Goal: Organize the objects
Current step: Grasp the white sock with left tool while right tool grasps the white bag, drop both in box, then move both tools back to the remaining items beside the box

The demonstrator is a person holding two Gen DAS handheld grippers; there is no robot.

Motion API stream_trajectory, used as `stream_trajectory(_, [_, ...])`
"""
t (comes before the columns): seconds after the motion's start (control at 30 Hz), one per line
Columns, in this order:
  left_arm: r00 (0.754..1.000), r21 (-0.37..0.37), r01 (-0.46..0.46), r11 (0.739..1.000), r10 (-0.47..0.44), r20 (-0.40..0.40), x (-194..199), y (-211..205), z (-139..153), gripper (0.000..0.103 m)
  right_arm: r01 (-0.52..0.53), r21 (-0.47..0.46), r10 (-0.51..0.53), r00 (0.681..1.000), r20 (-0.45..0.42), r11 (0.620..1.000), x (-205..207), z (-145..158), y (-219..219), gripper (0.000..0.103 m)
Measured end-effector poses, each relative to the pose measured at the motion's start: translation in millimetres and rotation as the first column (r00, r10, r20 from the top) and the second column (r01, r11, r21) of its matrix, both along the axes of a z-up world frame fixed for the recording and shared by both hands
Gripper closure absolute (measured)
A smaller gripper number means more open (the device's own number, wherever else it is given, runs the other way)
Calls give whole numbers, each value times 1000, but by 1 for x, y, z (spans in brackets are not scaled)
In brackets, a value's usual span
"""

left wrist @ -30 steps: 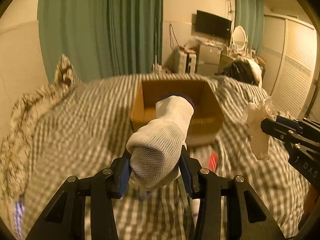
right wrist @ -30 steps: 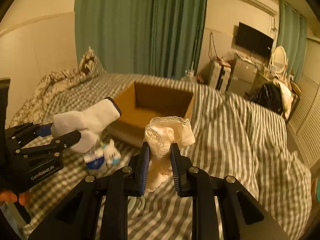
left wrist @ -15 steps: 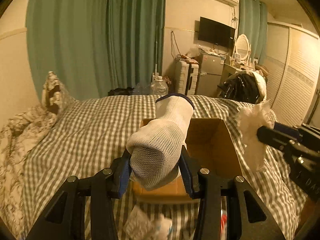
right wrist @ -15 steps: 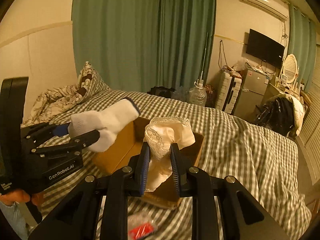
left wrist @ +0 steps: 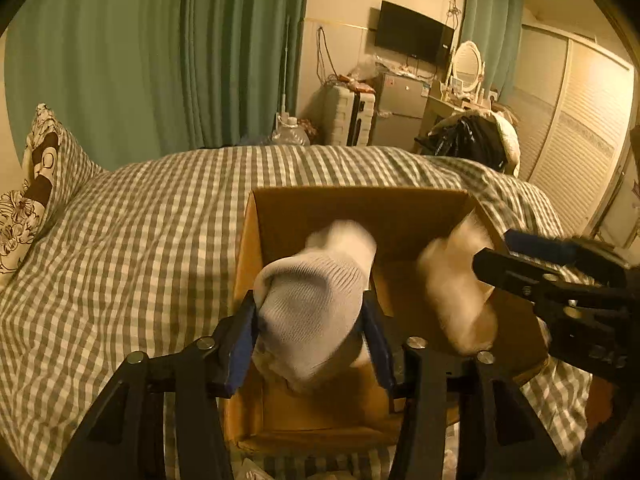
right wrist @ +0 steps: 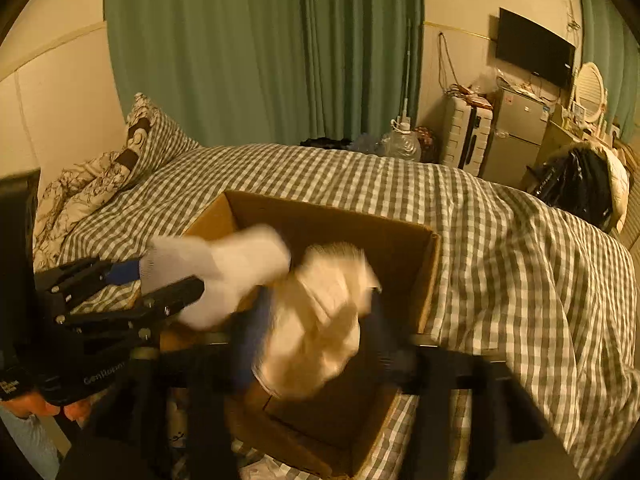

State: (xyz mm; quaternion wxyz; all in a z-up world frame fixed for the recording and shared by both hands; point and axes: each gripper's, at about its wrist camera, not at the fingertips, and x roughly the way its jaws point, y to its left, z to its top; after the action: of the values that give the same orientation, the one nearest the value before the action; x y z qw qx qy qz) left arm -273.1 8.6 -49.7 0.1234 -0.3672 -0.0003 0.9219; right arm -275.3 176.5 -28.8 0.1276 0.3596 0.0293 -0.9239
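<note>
An open cardboard box [left wrist: 360, 204] sits on the checked bed; it also shows in the right wrist view [right wrist: 400, 236]. My left gripper [left wrist: 310, 320] is over the box, its jaws spread wide around a white sock [left wrist: 316, 292], which looks blurred and loose. The sock also shows in the right wrist view [right wrist: 224, 272]. My right gripper [right wrist: 316, 320] is blurred, its jaws wide apart around a cream lace cloth [right wrist: 320, 316] above the box. The cloth also shows in the left wrist view [left wrist: 456, 292].
The grey-and-white checked duvet [left wrist: 132, 232] covers the bed. A patterned pillow [left wrist: 28, 184] lies at the left. Green curtains, a suitcase, a fridge and a TV stand behind the bed. Small packets lie on the duvet in front of the box [right wrist: 260, 468].
Both grippers moved forward over the box. Both sets of jaws have spread wider, and the sock and the cloth now look loose and blurred between them.
</note>
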Motion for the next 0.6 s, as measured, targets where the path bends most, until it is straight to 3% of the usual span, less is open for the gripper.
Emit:
stream_trajectory(0.03, [1000,2,2,1000,-2,-4,2,1,1,41,12,-7,-12,1000,-13,1000,3,3,3,38])
stream_trajectory(0.1, [1000,2,-4,1000,4,-18,9,1,6,24,32,-5,-32,999,-30,999,11,11,6,37])
stream_trajectory(0.2, [998,6,-31,999,32,-59,30,-6,16,14,69,7,-68,996,-62,998,33,24,11,30])
stream_trajectory(0.4, [987,-31,-130,991,127,-96,81,-23,26,13,90,5,-90,994,-55,996,78,40,12,21])
stream_trajectory(0.6, [974,-8,-225,974,225,-11,121,-45,-4,13,109,50,-109,994,-15,993,114,25,-2,15])
